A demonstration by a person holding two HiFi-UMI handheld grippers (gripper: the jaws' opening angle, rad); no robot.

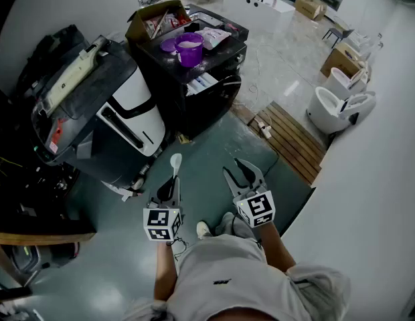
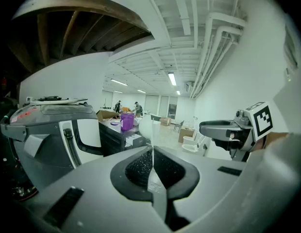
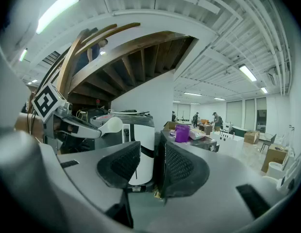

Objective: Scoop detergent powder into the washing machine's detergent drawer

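Ceiling strip lights (image 3: 57, 9) glare; fisheye edges darken.

Scoop (image 1: 175, 160): white. Tub (image 1: 189, 48): purple, on a black unit (image 1: 217, 65). Appliance (image 1: 130, 105): white panel, dark grey casing. Left gripper (image 1: 173, 179) and right gripper (image 1: 242, 171): cubes with black-and-white square markers. Floor (image 1: 207, 152): grey-green.

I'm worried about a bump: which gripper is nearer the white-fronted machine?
Left. The left gripper, shut on a spoon, sits just below and right of the machine. The right gripper, open, is farther to the right.
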